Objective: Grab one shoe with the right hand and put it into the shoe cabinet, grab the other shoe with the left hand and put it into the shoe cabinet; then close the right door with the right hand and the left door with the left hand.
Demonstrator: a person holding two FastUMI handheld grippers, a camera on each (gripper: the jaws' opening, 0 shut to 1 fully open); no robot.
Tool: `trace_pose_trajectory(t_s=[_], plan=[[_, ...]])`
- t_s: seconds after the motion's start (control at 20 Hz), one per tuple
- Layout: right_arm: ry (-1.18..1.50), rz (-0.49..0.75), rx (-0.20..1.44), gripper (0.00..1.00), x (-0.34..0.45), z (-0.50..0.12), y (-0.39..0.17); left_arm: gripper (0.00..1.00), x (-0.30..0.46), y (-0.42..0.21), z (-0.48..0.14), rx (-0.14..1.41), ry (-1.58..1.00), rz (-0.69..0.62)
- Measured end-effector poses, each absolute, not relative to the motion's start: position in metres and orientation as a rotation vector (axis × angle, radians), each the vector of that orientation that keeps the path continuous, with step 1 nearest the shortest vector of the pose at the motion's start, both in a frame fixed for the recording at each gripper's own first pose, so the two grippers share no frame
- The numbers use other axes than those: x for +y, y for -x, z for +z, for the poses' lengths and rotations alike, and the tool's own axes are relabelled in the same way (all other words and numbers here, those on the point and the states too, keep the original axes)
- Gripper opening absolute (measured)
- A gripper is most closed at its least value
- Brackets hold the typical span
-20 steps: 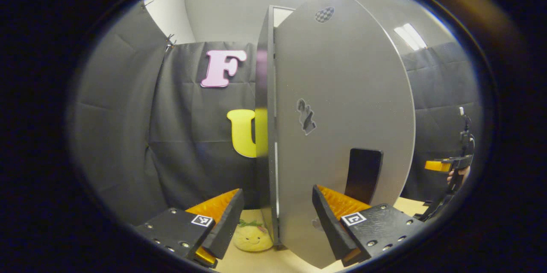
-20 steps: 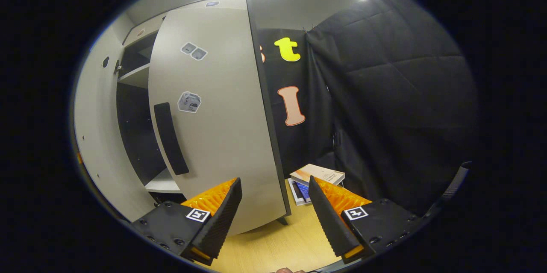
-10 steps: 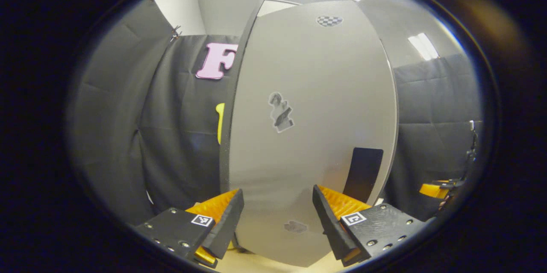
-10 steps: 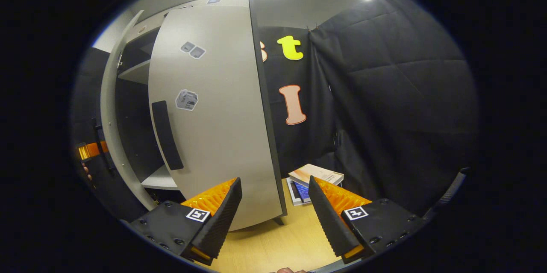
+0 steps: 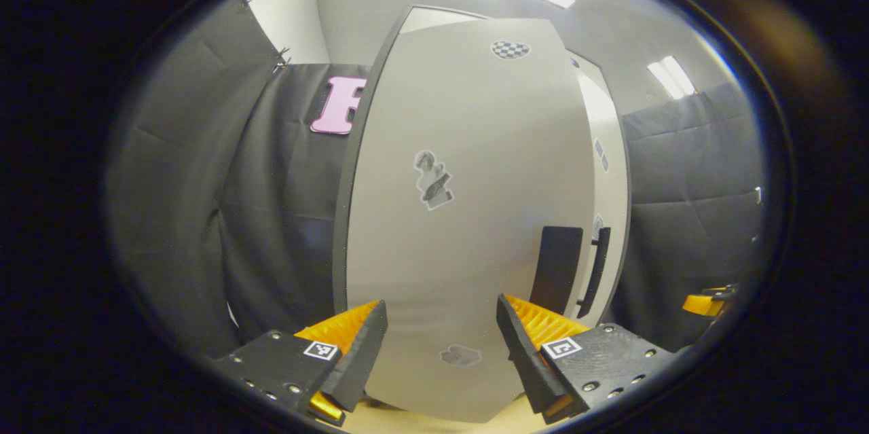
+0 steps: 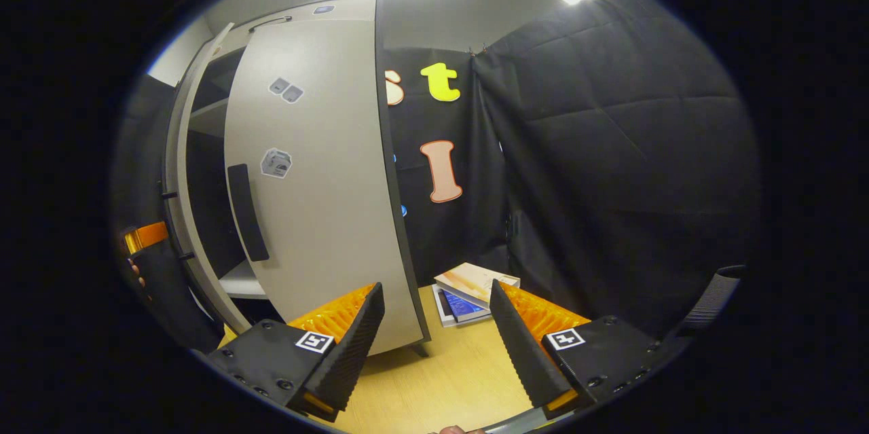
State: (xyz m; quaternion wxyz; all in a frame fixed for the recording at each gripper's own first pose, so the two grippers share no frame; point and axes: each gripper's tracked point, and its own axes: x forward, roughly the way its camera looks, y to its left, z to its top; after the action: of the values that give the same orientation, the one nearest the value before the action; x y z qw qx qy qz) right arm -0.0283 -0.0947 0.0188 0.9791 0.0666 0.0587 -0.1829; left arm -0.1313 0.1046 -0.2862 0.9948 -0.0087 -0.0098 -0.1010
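Closing the doors was the step in hand. The left hand-held gripper [image 5: 441,346] stood open and empty, the left door [image 5: 468,217] straight ahead of its fingers and nearly shut. The right hand-held gripper [image 6: 438,346] was open too, with the right door [image 6: 319,203] ahead and to its left, still ajar over the cabinet [image 6: 204,149]. No shoes could be seen. Books [image 6: 472,288] lay on the counter [image 6: 441,386] ahead. Next, judging by the gap, each door needed a final push home.
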Motion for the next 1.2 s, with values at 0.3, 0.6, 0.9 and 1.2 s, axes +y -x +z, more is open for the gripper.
trace_pose_trajectory(t_s=[0.3, 0.6, 0.9, 1.2], plan=[[-0.125, -0.295, 0.145, 0.98, -0.060, 0.011, 0.004, 0.99, 0.142, 0.176, -0.312, 0.000, -0.049, -0.104], [-0.115, -0.189, 0.153, 0.98, -0.016, 0.006, -0.016, 0.99, 0.176, 0.209, -0.338, 0.048, 0.003, -0.017], [-0.109, -0.138, 0.172, 0.98, -0.002, 0.009, -0.030, 0.99, 0.202, 0.228, -0.352, 0.050, -0.005, 0.030], [-0.088, -0.095, 0.200, 0.98, 0.020, 0.011, -0.042, 0.92, 0.200, 0.244, -0.358, 0.052, -0.037, 0.018]])
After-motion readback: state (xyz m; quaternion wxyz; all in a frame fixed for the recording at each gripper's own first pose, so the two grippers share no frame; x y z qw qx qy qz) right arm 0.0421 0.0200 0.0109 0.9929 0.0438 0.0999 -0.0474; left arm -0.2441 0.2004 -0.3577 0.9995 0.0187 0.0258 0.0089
